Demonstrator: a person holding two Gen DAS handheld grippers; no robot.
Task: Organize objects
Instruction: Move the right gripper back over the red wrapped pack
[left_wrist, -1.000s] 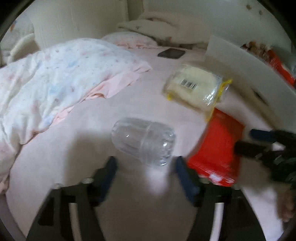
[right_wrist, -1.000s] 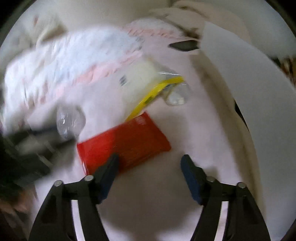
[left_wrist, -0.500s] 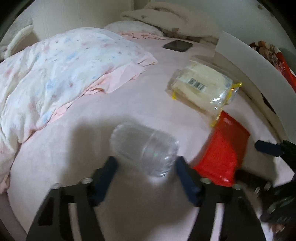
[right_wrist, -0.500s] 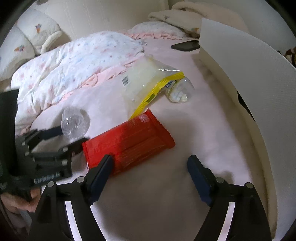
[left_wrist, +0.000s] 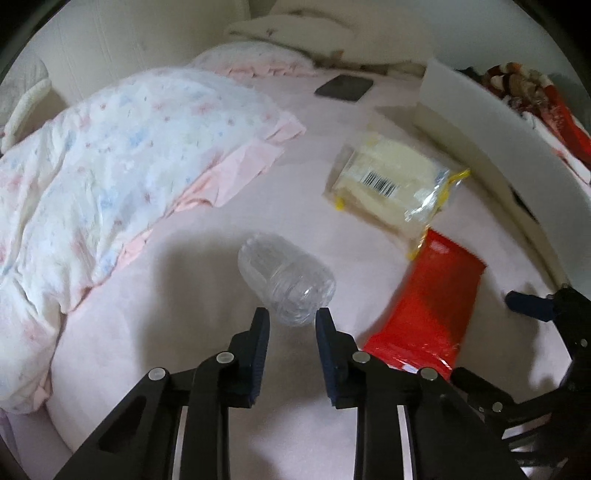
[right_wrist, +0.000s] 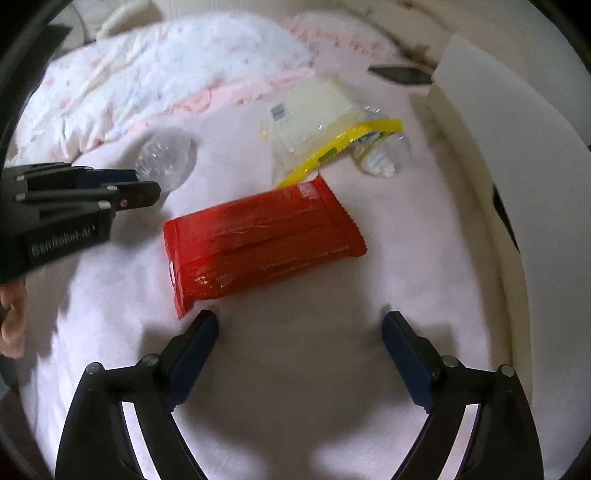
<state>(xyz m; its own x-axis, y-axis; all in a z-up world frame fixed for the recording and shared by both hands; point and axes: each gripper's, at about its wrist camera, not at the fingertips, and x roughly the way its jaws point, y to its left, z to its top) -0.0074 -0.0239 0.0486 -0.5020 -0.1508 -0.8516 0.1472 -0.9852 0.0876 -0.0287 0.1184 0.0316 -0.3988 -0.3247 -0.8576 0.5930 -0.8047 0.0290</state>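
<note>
The left hand-held gripper (left_wrist: 290, 319) is seen with its jaws just drawn together, gripping nothing; the clear plastic bottle (left_wrist: 286, 273) lies on the pink bed (left_wrist: 147, 369) just beyond its tips. The right hand-held gripper (right_wrist: 299, 325) is held with jaws spread wide, having just been opening, and empty. Just ahead of it the red packet (right_wrist: 262, 243) lies flat. Beyond, a yellow-edged bag (right_wrist: 317, 118) is seen, with a floral quilt (left_wrist: 110, 147) to the left.
</note>
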